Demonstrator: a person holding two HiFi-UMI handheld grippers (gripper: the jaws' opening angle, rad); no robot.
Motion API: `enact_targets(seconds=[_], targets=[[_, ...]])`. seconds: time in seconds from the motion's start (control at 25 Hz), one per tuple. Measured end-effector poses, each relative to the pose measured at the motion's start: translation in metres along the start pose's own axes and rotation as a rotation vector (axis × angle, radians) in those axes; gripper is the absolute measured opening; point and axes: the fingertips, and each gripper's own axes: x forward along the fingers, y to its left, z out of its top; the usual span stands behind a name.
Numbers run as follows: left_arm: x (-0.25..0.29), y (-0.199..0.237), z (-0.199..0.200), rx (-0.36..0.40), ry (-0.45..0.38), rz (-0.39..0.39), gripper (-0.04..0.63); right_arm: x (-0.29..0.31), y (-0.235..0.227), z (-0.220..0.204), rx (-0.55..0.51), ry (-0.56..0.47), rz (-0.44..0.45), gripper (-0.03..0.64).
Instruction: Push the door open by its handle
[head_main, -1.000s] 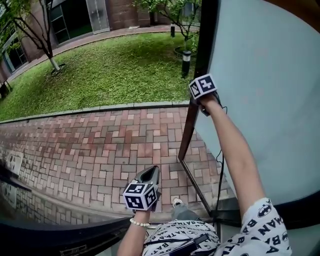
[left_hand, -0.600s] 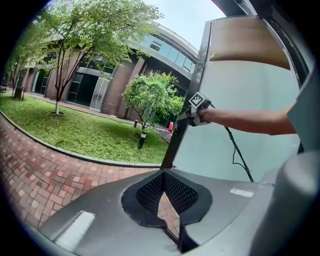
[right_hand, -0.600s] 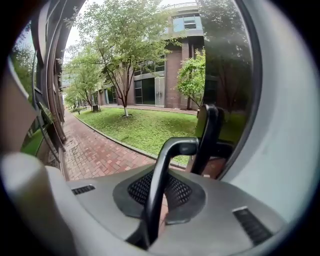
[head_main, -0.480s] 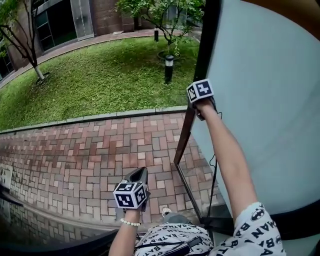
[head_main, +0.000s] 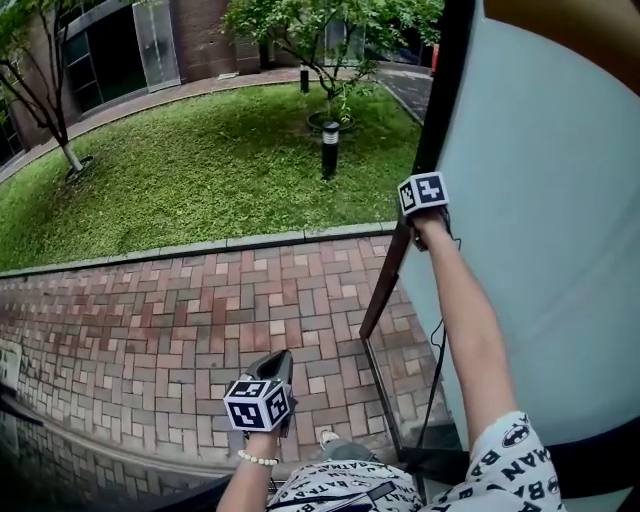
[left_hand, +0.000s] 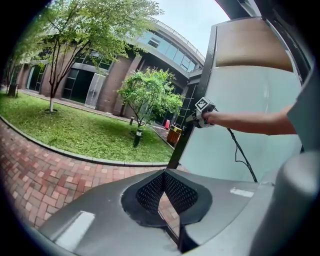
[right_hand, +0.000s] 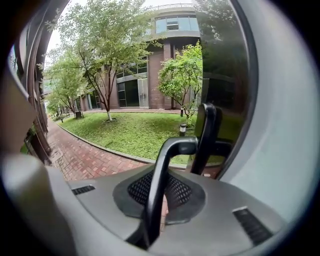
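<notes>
Door (head_main: 540, 200): tall frosted pane in a dark frame, at the right of the head view, standing open over the paving (head_main: 200, 320).
Handle (right_hand: 172, 147): dark bent bar on the door's near face, close to its free edge.
Handling: probably heavy and rigid, turning slowly on its hinges. The glass is smooth, so the load should go through the bar.
Hold: low on the bar's straight run.
Right gripper (head_main: 424, 200): arm stretched out, jaws clamped on the handle.
Left gripper (head_main: 278, 362): low by the body, jaws together, empty.
</notes>
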Motion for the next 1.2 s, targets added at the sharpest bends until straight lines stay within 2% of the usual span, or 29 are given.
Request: enact_targets(seconds=[0.24,0.52,1.0,1.12,1.2], targets=[[0.006,0.007,0.005,-0.009,0.01,0.018,-0.011,0.003,-0.045,0.004,0.041,0.0,-0.035,0.028],[0.006,0.015,0.001,-0.008,0.013,0.022,-0.011,-0.003,-0.072,-0.004,0.073,-0.002,-0.064,0.028],[0.011,0.016,0.002,-0.006,0.021,0.008,-0.011,-0.002,-0.074,-0.004,0.086,0.008,-0.061,0.032],[0.01,0.015,0.004,-0.008,0.018,0.002,-0.011,-0.004,-0.069,-0.003,0.091,0.011,-0.059,0.046],[0.01,0.012,0.005,-0.01,0.014,-0.002,-0.011,-0.006,-0.066,-0.004,0.093,0.012,-0.045,0.145]])
